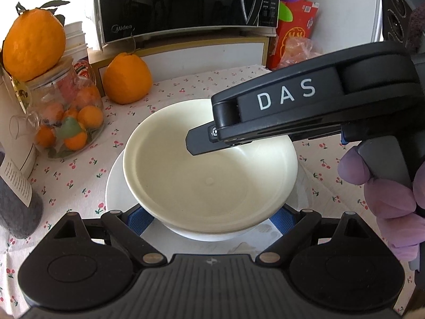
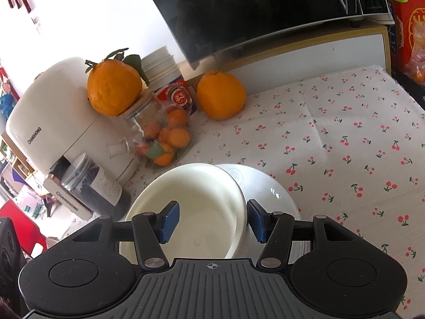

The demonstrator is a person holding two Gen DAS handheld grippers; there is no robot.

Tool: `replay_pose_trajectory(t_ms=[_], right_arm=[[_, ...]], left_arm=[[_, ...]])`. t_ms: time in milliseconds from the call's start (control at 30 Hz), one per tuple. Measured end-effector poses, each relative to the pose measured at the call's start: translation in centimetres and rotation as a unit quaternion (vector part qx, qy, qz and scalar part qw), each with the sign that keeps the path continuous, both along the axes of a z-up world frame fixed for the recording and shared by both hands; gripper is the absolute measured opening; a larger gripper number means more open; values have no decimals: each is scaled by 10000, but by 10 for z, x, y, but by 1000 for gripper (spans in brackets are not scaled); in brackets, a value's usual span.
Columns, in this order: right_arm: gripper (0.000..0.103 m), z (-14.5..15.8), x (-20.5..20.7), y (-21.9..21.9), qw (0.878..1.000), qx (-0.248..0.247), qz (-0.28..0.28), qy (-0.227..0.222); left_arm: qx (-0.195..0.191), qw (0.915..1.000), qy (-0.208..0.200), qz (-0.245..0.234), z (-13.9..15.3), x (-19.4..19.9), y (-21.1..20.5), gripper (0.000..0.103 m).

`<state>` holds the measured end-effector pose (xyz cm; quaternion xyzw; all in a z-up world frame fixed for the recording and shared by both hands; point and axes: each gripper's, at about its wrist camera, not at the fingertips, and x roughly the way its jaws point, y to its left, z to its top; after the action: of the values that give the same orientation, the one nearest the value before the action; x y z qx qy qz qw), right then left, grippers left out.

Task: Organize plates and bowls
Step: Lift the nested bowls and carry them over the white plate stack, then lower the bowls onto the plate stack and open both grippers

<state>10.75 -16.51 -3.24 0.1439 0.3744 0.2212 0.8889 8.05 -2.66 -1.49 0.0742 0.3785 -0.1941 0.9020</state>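
left wrist view: cream bowl [image 1: 209, 164] on white plate [image 1: 117, 183]; left jaws wide, right jaws straddle its rim.

Both grippers, left [image 1: 211, 219] and right [image 2: 211, 220], angle downward, jaws apart.

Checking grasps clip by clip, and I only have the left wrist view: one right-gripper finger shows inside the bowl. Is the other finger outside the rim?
Observer: Yes. In the right wrist view the right gripper straddles the bowl's rim: one pad is inside, the other outside over the plate.
Operator: Is it clamped on the rim?
Observer: No. The inner pad stands well clear of the bowl's wall.
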Motion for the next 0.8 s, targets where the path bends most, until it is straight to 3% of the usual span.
replay_pose_trajectory(t_ms=[500, 667, 800], right_arm=[[59, -4, 1, 3, 9999, 60, 93, 119], [70, -2, 0, 1, 9995, 194, 178, 198], [74, 0, -1, 1, 9993, 233, 206, 201]], left_arm=[[-1, 9999, 83, 74, 3, 0, 2, 95], [-22, 9999, 63, 110, 5, -1, 4, 99], [-21, 9999, 65, 104, 6, -1, 3, 99]])
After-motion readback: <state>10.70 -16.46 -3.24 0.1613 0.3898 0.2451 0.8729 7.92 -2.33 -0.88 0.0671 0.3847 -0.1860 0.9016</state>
